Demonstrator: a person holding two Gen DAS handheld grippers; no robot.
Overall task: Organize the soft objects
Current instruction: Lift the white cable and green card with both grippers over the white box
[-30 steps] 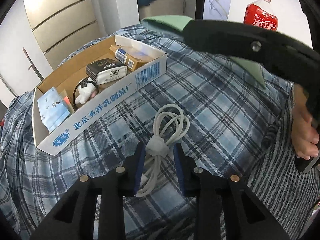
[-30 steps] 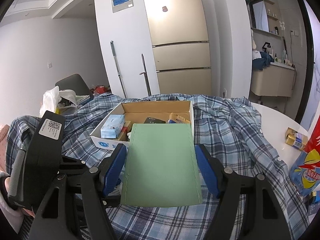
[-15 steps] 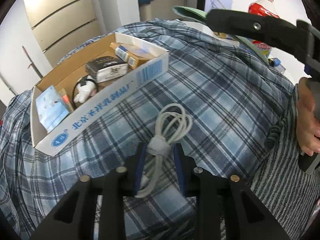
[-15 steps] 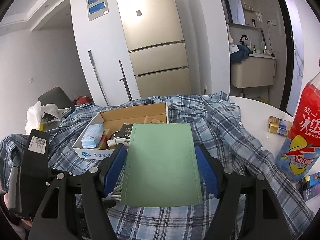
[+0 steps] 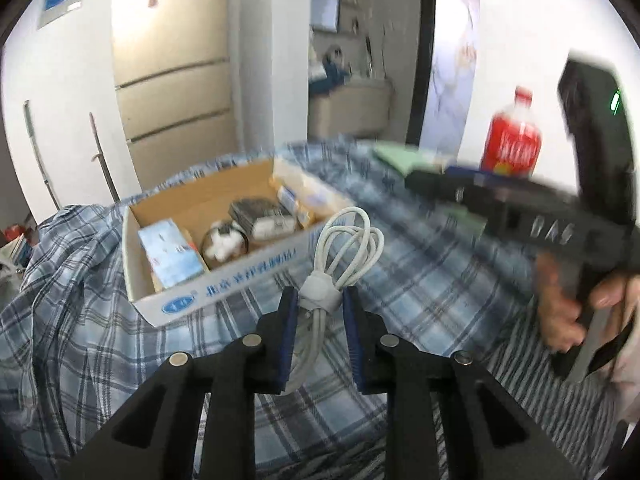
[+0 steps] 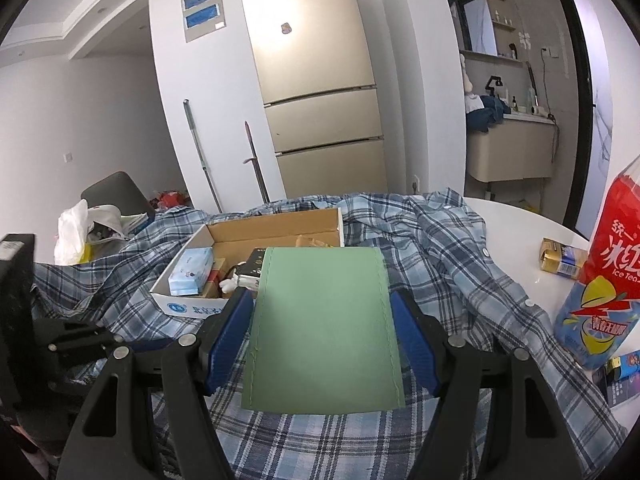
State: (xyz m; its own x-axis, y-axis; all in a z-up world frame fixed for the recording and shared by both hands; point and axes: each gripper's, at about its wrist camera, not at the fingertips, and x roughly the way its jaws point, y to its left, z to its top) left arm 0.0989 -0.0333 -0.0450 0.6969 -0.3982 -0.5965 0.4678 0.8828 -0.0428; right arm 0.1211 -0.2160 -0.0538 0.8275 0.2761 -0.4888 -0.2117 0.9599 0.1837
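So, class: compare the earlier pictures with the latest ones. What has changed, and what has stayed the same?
The left gripper closed on the white cable at its wrap and lifted it off the plaid cloth toward the box. The right gripper kept hold of the green pouch. The box and its contents stayed put.

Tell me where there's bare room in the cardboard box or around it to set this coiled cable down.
Inside the cardboard box, the far corner behind the black pack shows bare floor. The near half is crowded: blue tissue pack, white plush. Outside, open plaid cloth lies right of the box, in front of the red bottle. The left gripper grips the white cable.
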